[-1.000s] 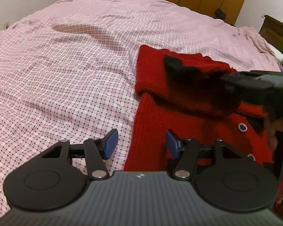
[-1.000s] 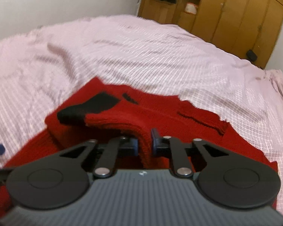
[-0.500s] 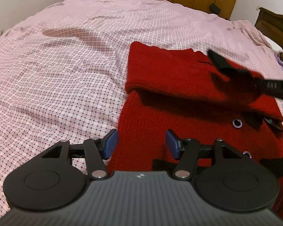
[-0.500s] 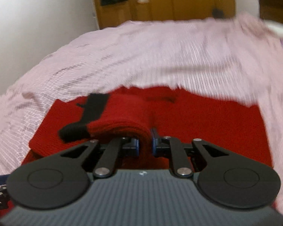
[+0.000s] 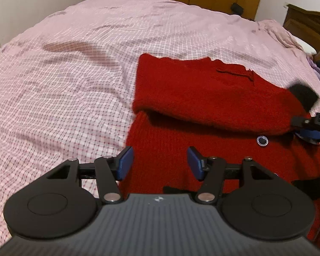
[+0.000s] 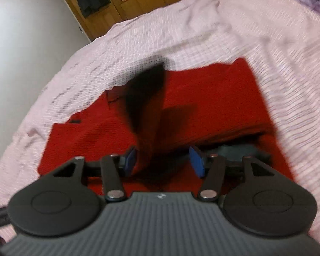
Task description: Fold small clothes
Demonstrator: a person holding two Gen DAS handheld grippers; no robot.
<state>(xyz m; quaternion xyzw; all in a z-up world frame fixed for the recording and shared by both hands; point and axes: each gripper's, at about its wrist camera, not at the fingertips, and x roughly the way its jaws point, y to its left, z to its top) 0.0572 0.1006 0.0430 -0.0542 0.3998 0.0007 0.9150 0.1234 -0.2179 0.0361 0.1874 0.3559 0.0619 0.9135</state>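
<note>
- Red knit cardigan (image 5: 202, 111) lies on the pink checked bedspread (image 5: 64, 85), from about 12 o'clock round to 3 o'clock of the left wrist view. A sleeve (image 5: 213, 98) is folded across the body, its black cuff (image 5: 304, 96) out at 3 o'clock.
- Left gripper (image 5: 159, 163): jaws spread wide, holding nothing, poised over the cardigan's near edge, where red knit meets bedspread.
- Right gripper (image 6: 163, 162): jaws apart. Sleeve fabric (image 6: 147, 149) drapes between the pads and brushes the left pad (image 6: 130, 163); the right pad stands clear of it. Judged released, not clamped.
- Risk 1: the sleeve looks loose and unweighted. If the right gripper pulls away while knit clings to the left pad, the fold could drag open.
- Risk 2: the black cuff (image 6: 145, 98) stands up rather than lying flat. It may flop outward past the body edge and spoil the fold.
- Risk 3: thick, soft knit. A shallow pinch by the left gripper could catch 1 layer only and slide the layers apart.
- Hard to read: the right wrist view is motion-blurred; cuff outline and fold edges smear.
- Cut off: in the left view the right gripper (image 5: 309, 128) shows only at the frame edge, 3 o'clock. The cardigan's near hem is hidden under the left gripper body.
- 1 dark button (image 5: 262, 140) clear; others uncertain.
</note>
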